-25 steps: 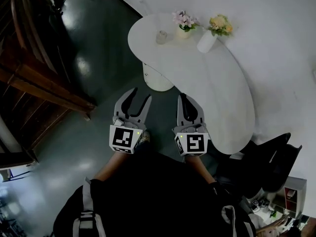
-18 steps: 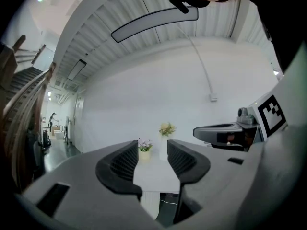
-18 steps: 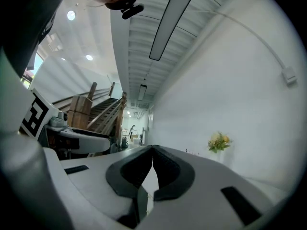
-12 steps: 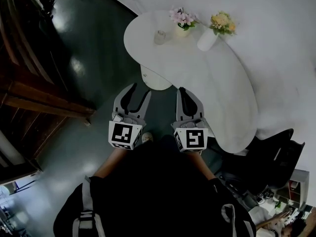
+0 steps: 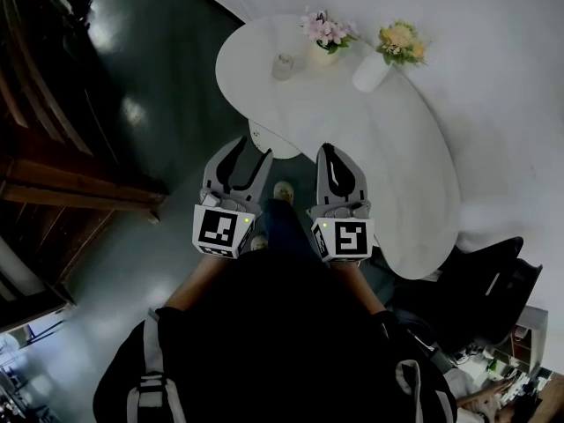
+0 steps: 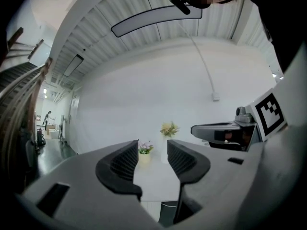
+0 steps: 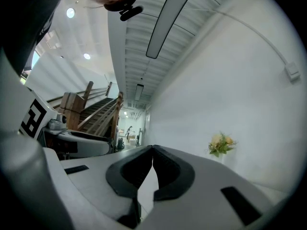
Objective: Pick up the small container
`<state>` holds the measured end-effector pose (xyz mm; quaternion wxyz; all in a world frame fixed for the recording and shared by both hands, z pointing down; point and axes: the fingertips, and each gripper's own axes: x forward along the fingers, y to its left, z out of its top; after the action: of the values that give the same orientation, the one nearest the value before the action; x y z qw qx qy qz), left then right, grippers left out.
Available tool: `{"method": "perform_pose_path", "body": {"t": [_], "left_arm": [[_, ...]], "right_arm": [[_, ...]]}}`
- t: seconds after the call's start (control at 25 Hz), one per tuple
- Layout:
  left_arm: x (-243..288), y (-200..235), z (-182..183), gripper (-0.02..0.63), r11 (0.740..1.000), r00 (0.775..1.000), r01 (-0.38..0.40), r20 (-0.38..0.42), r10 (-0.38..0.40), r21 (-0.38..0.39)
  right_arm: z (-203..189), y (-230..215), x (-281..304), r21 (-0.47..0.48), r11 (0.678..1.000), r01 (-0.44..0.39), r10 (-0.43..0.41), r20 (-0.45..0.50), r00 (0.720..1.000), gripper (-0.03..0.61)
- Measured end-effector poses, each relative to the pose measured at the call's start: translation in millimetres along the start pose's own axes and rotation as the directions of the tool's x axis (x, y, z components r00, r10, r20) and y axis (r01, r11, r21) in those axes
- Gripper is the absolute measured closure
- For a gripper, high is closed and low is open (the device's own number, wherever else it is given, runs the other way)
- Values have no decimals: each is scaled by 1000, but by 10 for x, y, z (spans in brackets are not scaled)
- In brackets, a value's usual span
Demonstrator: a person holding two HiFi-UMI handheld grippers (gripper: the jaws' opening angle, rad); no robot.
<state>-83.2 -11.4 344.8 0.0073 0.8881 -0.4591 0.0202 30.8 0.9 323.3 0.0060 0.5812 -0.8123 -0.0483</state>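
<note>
The small container (image 5: pixel 282 65), a clear glass, stands near the far left end of the white curved table (image 5: pixel 397 157). Beside it are a pot of pink flowers (image 5: pixel 326 38) and a white vase of yellow flowers (image 5: pixel 374 64). My left gripper (image 5: pixel 249 151) hangs open over the floor, short of the table and well apart from the glass. My right gripper (image 5: pixel 329 151) is shut and empty by the table's near edge. In the left gripper view the open jaws (image 6: pixel 152 145) frame the pink flowers (image 6: pixel 144 149); the glass is hidden there. The right gripper view shows shut jaws (image 7: pixel 152 149).
A dark wooden staircase (image 5: pixel 53 139) runs along the left. The table's white pedestal (image 5: pixel 263 137) stands just ahead of the left gripper. A black chair (image 5: pixel 489 280) sits at the right. The person's shoe (image 5: pixel 283 191) shows between the grippers on the dark glossy floor.
Both grippers have come a little closer to the table as the person steps forward; a shoe now shows between them. The jaws stand as before.
</note>
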Motion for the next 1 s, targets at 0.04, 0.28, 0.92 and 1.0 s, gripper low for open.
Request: {"method": "perform_pose_path", "body": {"t": [0.04,0.28,0.92,1.0], "left_arm": [[62,25,-14,420,1000,1000,0,-2,0,1],[550,228,-71,420,1000,1000,0,-9,0,-4],[1674,712,-228,422,998,998,-53,-21,52,-36],[1759,730,-266,422,997,997,-64,-49,62,-39]], "right_arm": [[-18,-29,60,0,1000,-4,4,0,1000,557],[-99,-246,521,-1,999,-34,34,-16,999,557],[-713,-766,1536,-15,985,-171,166,-160,973,557],[-772,-813,1585,-8,983,-186,181,-175,968,557]]}}
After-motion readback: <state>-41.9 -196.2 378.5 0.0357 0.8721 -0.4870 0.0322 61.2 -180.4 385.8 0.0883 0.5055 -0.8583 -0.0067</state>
